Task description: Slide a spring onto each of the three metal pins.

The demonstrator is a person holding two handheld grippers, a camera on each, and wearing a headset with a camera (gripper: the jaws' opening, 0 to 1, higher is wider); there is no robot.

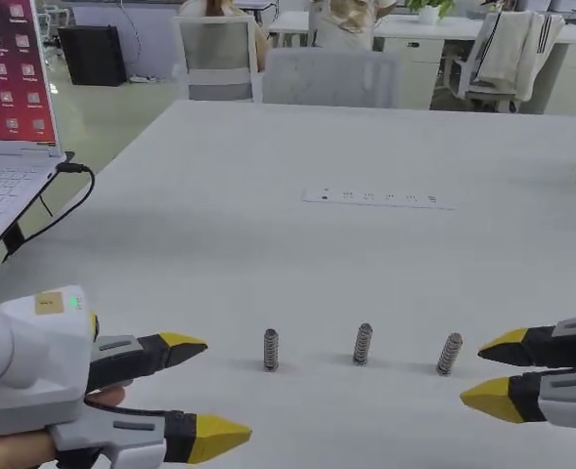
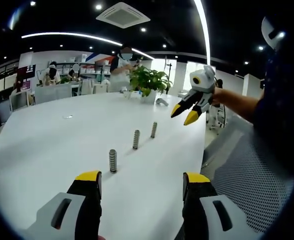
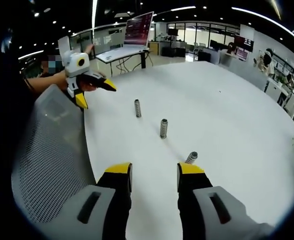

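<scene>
1. Left gripper [image 1: 227, 386] is nearest your headset. Its jaws are spread with nothing between them. Right gripper [image 1: 471, 372] is likewise spread and empty. Both hover low over the white tabletop [image 1: 385, 147].
2. Three springs stand on end in a row between the two grippers. The first spring [image 1: 271, 350] is just ahead of the left gripper's tips. The middle spring [image 1: 363, 344] is roughly midway between the grippers. The third spring [image 1: 450, 354] is just beside the right gripper's upper tip.
3. The pins can't be made out because the coils hide them. Springs standing unaided suggest each sits on a pin, so the task looks at or near its end. That is a judgement, not an observation.
4. Risk A: the third spring leans toward your right gripper while the other two stand straight. It may not be fully seated. A brush from that close tip could tip it over or lift it off.
5. Risk B: if you pinch the leaning coil to straighten it, too hard a squeeze could buckle it. It could then spring loose and roll across the smooth top.
6. Risk C: the first spring lies in line with your left gripper's open jaws. Any forward drift of that hand would knock it over.
</scene>
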